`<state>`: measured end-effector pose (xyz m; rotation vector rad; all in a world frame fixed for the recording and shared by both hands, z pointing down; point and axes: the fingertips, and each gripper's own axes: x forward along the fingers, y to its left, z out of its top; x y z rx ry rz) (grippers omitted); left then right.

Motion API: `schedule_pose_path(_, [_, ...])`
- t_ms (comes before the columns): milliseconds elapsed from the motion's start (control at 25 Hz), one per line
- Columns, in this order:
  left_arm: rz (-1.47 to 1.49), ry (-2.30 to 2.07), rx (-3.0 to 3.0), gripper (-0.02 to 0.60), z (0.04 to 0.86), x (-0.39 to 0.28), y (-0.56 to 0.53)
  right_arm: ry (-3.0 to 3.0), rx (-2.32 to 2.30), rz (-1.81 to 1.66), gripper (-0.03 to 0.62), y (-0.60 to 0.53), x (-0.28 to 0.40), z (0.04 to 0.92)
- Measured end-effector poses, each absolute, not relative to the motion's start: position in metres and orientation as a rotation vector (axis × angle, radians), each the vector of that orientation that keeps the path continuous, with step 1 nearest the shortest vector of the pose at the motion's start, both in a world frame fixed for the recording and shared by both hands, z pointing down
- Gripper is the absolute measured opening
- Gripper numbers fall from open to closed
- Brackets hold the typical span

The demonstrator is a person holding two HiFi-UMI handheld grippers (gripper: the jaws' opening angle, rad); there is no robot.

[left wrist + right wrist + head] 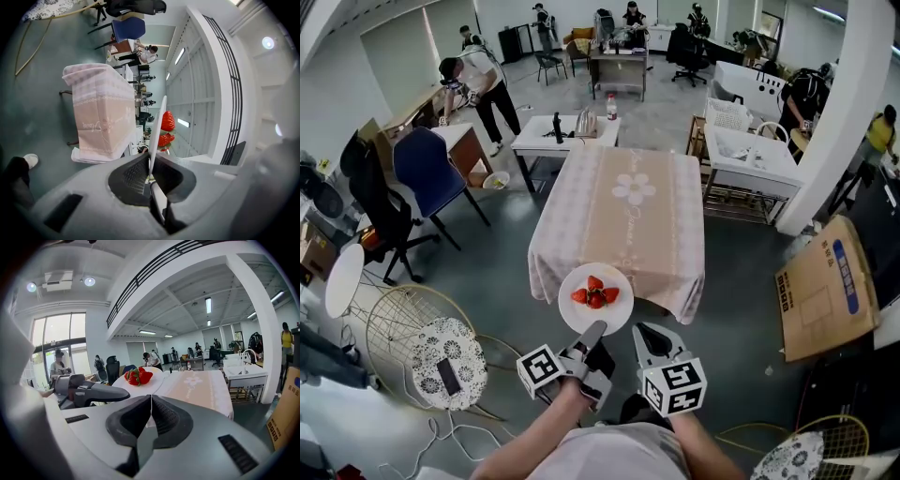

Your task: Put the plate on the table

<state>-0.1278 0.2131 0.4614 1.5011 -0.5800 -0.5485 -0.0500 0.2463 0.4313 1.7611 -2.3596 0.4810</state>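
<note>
Step in hand: carry under way, as judged; the plate [595,302] hangs in the air short of the near edge of the counter [628,220], not yet set down
Next move: likely forward over the pink cloth [661,253], then down level, so the strawberries [594,293] do not roll
Left tool [593,330]: clamped on the plate's near rim, rolled onto its side
Plate: round, so no long axis; face up and level, berries heaped at its middle
Right tool [647,334]: jaws pressed together on nothing, just beside the plate's right rim
</note>
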Motion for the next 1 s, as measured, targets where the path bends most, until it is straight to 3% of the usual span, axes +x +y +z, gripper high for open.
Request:
schedule_pose_path(520, [-0.555,-0.599,1.484,0.020,0.445,-0.041,0.139,-2.406,1.693,0.481,0.005,0.174,0.031,0.417])
schedule_pose_path(1000, [-0.575,-0.684,1.479,0.020,0.445,-0.014,0.109,-2.507,1.604,0.467,0.006,0.132,0.065,0.415])
